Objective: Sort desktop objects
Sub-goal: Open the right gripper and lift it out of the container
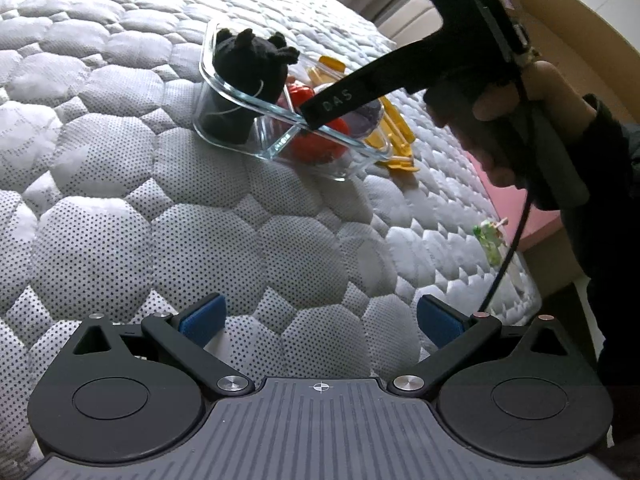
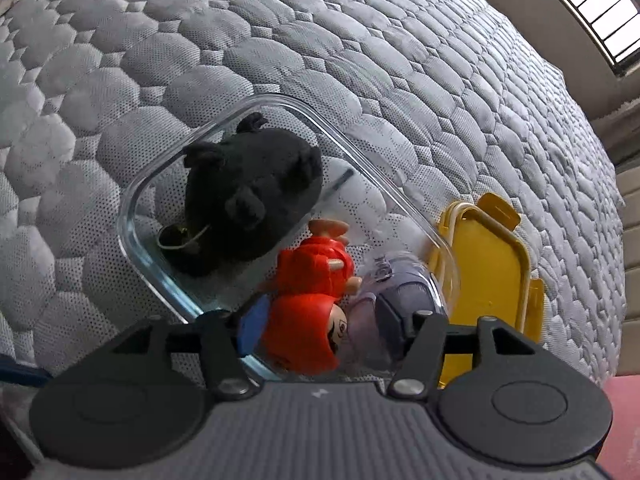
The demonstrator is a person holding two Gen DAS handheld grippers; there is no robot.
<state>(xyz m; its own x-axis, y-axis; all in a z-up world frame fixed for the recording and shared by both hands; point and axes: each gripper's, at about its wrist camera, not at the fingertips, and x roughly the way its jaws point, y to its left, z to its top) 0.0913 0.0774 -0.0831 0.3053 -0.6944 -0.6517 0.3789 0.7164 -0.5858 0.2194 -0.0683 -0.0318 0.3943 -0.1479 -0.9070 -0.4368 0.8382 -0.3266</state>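
Sorting nearly packed: three toys lie in the glass container (image 2: 144,204) on the mattress (image 1: 120,208), its yellow lid (image 2: 484,268) still off.

Inside the container lie a black plush toy (image 2: 248,200) at the far end, a red figure (image 2: 308,300) in the middle and a pale purple toy (image 2: 396,300) at the end nearest the lid, which rests just beside the container. A small green toy (image 1: 490,238) sits well apart from the container near the mattress edge, so by my reading that piece and the closing of the lid remain. The right gripper (image 2: 320,324) dips into the container with its fingers (image 2: 252,324) spread on either side of the red figure; whether the pads press on it I cannot tell. The left gripper (image 1: 320,316) hovers over bare mattress short of the container, fingers (image 1: 202,320) released and holding nothing.
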